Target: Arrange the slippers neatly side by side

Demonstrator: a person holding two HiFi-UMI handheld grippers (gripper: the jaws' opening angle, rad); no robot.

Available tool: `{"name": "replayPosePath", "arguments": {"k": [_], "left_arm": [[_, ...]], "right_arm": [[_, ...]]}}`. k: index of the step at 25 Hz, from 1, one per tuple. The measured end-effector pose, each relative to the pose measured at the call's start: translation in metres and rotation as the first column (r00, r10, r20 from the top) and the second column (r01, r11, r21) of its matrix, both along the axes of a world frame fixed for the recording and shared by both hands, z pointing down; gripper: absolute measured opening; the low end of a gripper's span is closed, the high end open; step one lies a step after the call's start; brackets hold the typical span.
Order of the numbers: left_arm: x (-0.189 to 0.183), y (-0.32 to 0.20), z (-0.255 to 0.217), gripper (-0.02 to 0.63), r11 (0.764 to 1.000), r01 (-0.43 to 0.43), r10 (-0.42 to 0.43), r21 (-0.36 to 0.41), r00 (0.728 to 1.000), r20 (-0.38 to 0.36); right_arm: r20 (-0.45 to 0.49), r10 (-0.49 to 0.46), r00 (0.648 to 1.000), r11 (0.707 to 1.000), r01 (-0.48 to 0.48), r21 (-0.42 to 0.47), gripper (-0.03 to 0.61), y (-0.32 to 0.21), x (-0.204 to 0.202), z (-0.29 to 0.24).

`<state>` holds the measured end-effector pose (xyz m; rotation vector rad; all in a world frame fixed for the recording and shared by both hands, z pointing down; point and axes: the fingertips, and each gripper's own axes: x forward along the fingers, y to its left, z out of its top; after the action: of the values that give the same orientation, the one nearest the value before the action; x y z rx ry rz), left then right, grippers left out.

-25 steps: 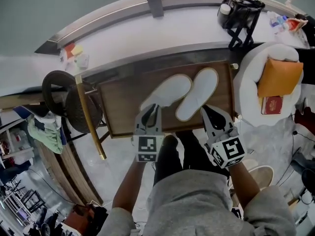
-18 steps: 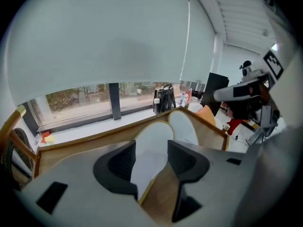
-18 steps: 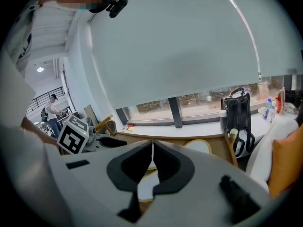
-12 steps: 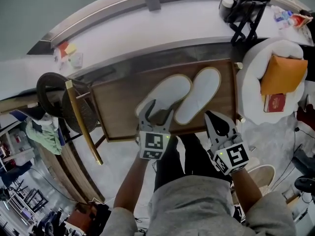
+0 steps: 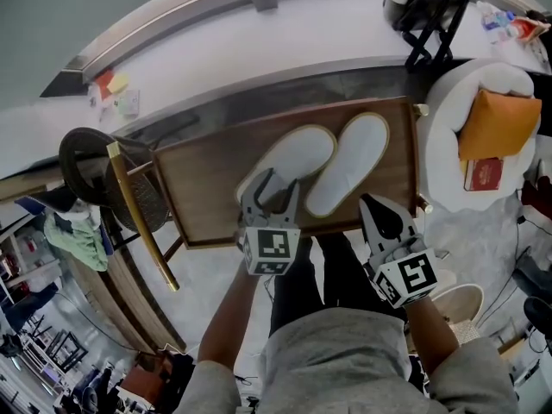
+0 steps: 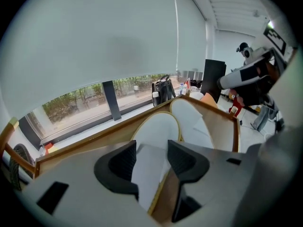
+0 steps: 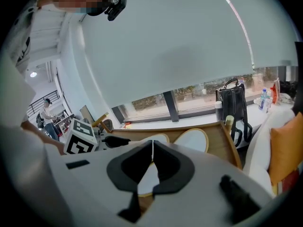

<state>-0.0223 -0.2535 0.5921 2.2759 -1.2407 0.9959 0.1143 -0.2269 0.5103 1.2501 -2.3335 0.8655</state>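
Observation:
Two white slippers with tan edging lie toes-away on a wooden table point(image 5: 200, 198). The left slipper point(image 5: 296, 157) is angled to the right, its toe close to the right slipper point(image 5: 352, 162). My left gripper point(image 5: 272, 190) is open and straddles the left slipper's heel point(image 6: 154, 136). Its jaws opened wide and have just been closing a little, with the heel between the pads point(image 6: 124, 161), not pressed. The right slipper point(image 6: 191, 118) lies beyond. My right gripper point(image 5: 385, 216) is shut and empty, hovering at the table's near edge behind the right slipper point(image 7: 193, 139).
A gold-framed chair point(image 5: 129, 198) stands left of the table. A white armchair point(image 5: 440, 158) with an orange cushion point(image 5: 498, 121) sits at the right. A black bag point(image 5: 425, 9) rests on the long window ledge point(image 5: 259, 46) behind.
The left gripper's jaws went from shut to open, and it moved forward and down over the left slipper's heel. The right gripper sank slightly, still shut.

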Motion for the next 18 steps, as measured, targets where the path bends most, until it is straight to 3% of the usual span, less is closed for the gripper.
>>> {"name": "replayPosePath", "arguments": {"k": [9,18], "left_arm": [[-0.006,-0.008,-0.001,0.142,0.999,0.041,-0.041,0.021,0.999,0.015],[-0.030,-0.010,0.003,0.062,0.976,0.217,-0.217,-0.029,0.976,0.000]], "right_arm": [[0.011,-0.002,1.000,1.000,0.002,-0.012,0.028,0.002,-0.002,0.004],[0.016,-0.009,1.000,1.000,0.010,-0.012,0.026,0.000,-0.001,0.002]]}}
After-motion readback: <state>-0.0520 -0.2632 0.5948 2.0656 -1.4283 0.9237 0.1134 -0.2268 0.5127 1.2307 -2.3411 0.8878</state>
